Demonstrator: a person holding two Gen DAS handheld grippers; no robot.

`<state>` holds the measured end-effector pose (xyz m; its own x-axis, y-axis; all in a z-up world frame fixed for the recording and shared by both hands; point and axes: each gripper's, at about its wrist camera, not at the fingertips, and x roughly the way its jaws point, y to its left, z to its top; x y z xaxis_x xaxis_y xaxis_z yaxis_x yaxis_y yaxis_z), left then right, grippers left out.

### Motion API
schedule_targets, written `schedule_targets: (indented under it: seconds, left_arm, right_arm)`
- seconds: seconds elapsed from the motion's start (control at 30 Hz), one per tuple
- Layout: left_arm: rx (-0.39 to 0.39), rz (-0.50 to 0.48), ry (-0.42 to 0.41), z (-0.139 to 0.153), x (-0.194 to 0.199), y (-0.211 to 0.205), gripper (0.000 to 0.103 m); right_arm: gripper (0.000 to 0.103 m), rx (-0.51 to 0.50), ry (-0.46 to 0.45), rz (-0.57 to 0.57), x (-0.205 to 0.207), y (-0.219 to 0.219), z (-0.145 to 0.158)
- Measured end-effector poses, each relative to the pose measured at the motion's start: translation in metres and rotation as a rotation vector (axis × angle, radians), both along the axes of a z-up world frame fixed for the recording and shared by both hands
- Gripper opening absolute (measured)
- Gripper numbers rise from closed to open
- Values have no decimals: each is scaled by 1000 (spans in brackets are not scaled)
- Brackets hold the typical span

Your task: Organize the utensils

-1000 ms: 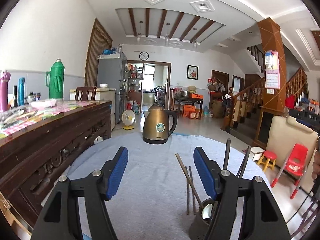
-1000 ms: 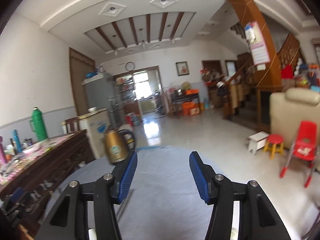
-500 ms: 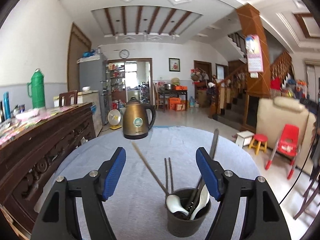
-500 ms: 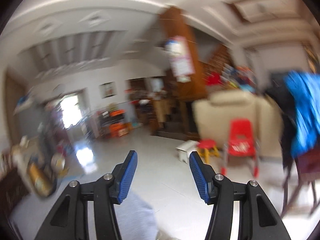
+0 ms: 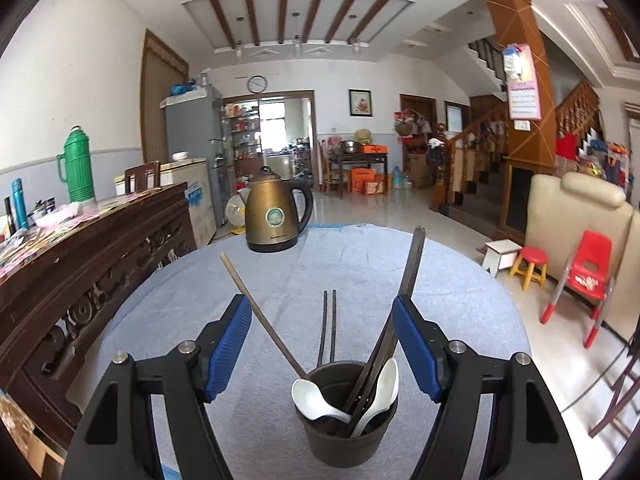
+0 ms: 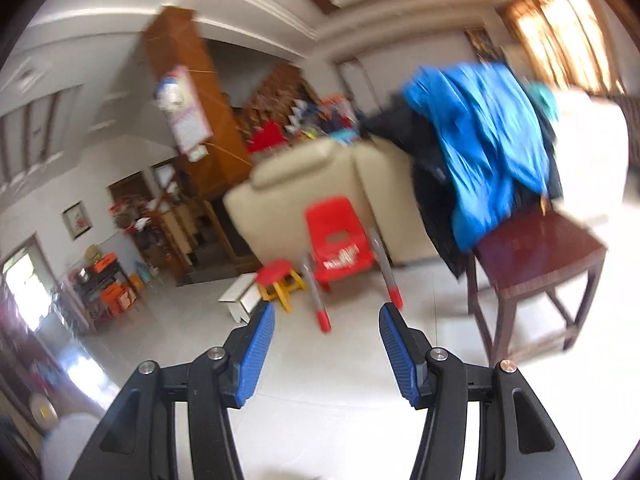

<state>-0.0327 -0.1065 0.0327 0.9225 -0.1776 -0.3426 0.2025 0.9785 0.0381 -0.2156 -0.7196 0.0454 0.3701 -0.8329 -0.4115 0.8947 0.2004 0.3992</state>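
A dark round utensil holder (image 5: 346, 428) stands on the grey-clothed round table (image 5: 460, 300), just in front of my left gripper (image 5: 322, 320). It holds two white spoons (image 5: 316, 396), a pair of dark chopsticks (image 5: 328, 326), a brown chopstick (image 5: 260, 316) leaning left and a dark flat utensil (image 5: 410, 276) leaning right. My left gripper is open, its blue pads either side of the holder and clear of it. In the blurred right wrist view my right gripper (image 6: 326, 314) is open and empty, pointing off the table towards the floor and a red chair (image 6: 338, 236).
A bronze kettle (image 5: 274, 216) stands at the table's far side. A dark carved sideboard (image 5: 80, 276) with a green thermos (image 5: 78, 166) runs along the left. Right of the table are small stools, a beige sofa (image 6: 304, 196) and a wooden chair (image 6: 536, 264) draped with blue cloth.
The left gripper has shifted so the holder now sits centred between its fingers instead of behind the right one. The right gripper has swung away from the table to face the sofa and chairs.
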Motion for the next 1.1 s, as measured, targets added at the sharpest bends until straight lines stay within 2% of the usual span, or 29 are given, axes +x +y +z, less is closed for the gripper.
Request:
schedule_targets:
  seconds: [0.1, 0.2, 0.4, 0.53, 0.73, 0.9, 1.1]
  left_arm:
    - [-21, 39, -15, 1, -2, -2, 73]
    - [-22, 68, -29, -3, -4, -9, 73]
    - [35, 16, -83, -5, -18, -36, 73]
    - [74, -49, -113, -6, -25, -59, 73]
    - [107, -123, -94, -9, -23, -86, 73]
    - [128, -159, -102, -9, -27, -99, 73]
    - [111, -179, -76, -9, -18, -108, 73]
  right_arm:
    - [58, 2, 25, -7, 3, -19, -14]
    - [58, 36, -18, -12, 5, -39, -23]
    - [57, 30, -79, -142, 5, -79, -19]
    - [57, 25, -129, -227, -16, -97, -3]
    - [57, -45, -139, -321, -50, -108, 19]
    - [57, -23, -195, -378, -77, -124, 35]
    - [57, -149, -144, -411, -84, -119, 76]
